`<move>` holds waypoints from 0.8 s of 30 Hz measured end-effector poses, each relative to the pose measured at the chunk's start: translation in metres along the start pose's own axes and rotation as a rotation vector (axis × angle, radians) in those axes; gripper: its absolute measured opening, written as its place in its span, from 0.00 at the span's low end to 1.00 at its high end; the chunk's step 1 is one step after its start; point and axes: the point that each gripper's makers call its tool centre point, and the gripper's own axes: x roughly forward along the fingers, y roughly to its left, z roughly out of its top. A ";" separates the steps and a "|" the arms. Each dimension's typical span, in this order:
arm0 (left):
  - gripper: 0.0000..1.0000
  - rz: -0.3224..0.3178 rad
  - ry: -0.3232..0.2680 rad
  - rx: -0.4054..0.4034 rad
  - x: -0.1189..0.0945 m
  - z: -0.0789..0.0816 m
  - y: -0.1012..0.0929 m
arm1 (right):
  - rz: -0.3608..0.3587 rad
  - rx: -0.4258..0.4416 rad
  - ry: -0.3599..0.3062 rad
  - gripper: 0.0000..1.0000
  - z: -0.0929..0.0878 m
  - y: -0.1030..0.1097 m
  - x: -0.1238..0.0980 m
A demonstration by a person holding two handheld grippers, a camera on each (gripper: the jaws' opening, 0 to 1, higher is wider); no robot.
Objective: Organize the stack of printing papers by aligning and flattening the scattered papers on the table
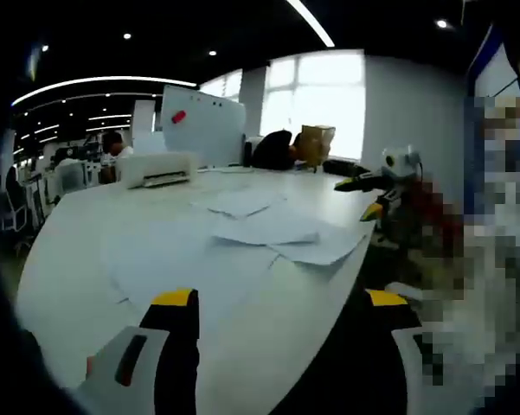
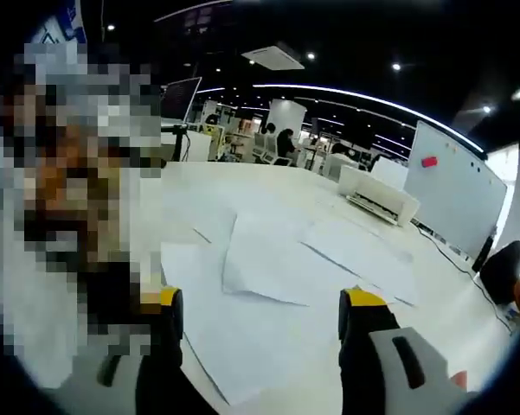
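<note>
Several white sheets of printing paper (image 1: 268, 229) lie scattered and overlapping across the white table (image 1: 78, 251), some reaching its right edge. My left gripper (image 1: 279, 303) hangs open above the near part of the table, short of the sheets, with nothing between its yellow-tipped jaws. My right gripper (image 1: 363, 197) comes in from the right, beyond the table's edge and level with the papers. In the right gripper view, the sheets (image 2: 277, 264) spread out just ahead of my right gripper (image 2: 266, 303), which stands open and empty above them.
A white printer (image 1: 160, 169) (image 2: 376, 194) sits at the table's far end, with a whiteboard (image 1: 203, 125) (image 2: 454, 181) behind it. People sit at desks in the background. A person stands close beside the table (image 1: 415, 216). The table's edge (image 1: 346, 277) drops off to dark floor.
</note>
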 end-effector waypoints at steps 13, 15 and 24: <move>0.79 -0.007 -0.016 -0.006 -0.001 0.003 -0.001 | 0.001 0.002 -0.003 0.69 0.002 -0.001 0.000; 0.79 -0.005 -0.018 -0.006 -0.001 0.003 -0.001 | -0.001 -0.003 0.000 0.69 0.001 -0.001 0.001; 0.79 -0.003 -0.016 0.001 -0.002 0.003 -0.001 | -0.003 -0.002 0.000 0.69 0.002 -0.002 0.001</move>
